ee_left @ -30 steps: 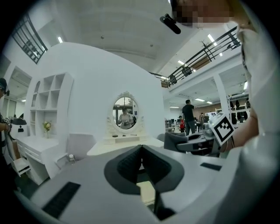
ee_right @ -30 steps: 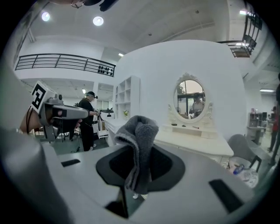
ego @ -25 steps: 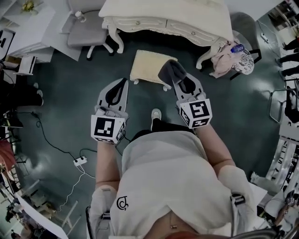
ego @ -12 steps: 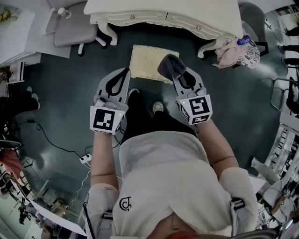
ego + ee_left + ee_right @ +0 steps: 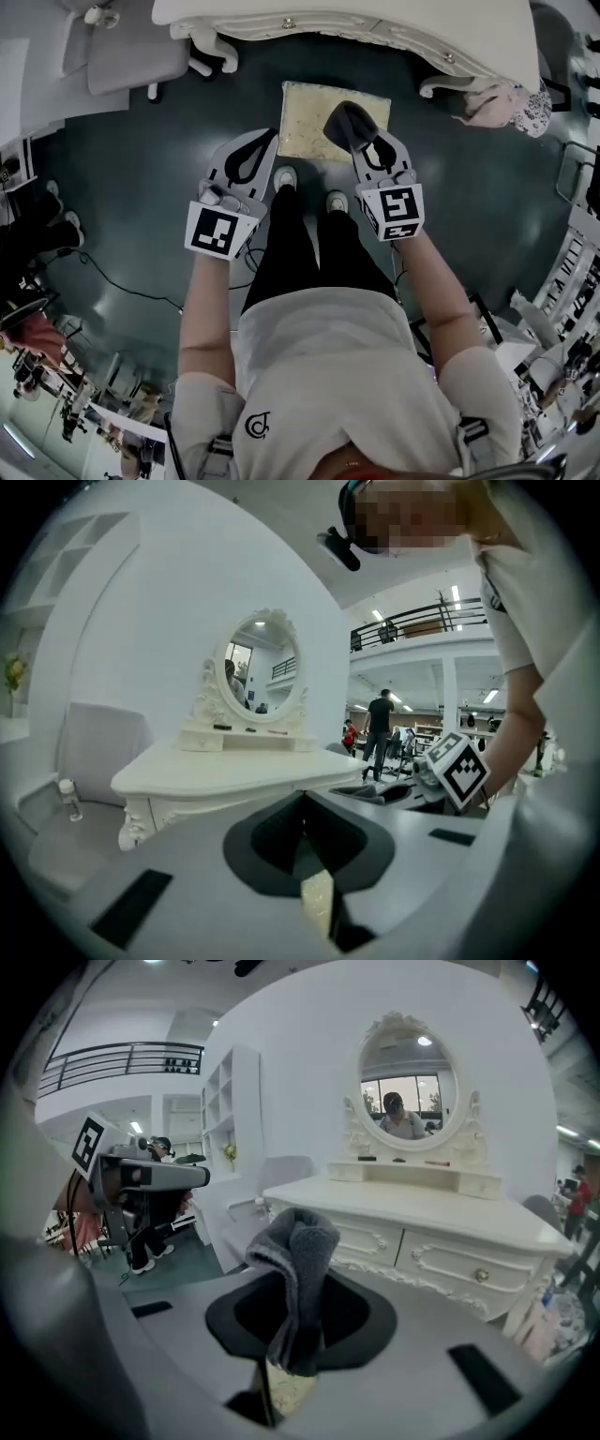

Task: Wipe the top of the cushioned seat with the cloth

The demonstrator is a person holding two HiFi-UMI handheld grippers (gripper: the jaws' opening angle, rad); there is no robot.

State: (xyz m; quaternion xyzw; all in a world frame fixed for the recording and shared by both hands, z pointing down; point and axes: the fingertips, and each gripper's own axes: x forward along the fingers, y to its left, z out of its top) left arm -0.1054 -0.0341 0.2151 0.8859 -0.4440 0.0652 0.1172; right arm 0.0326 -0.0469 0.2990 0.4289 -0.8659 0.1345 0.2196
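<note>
Clamped in right gripper [image 5: 368, 150]: grey cloth [image 5: 345, 125], soft, limp, light; best held at bunched fold. Left gripper [image 5: 261, 147] closed together, empty. Beneath: cushioned seat [image 5: 307, 120], likely yielding.

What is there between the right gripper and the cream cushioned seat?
Only the dark grey cloth, held in the right gripper, over the cream cushioned seat in the head view; contact cannot be told.

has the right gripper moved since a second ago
Yes. The right gripper carried the cloth forward, from the cushioned seat's right corner to further over its top.
</note>
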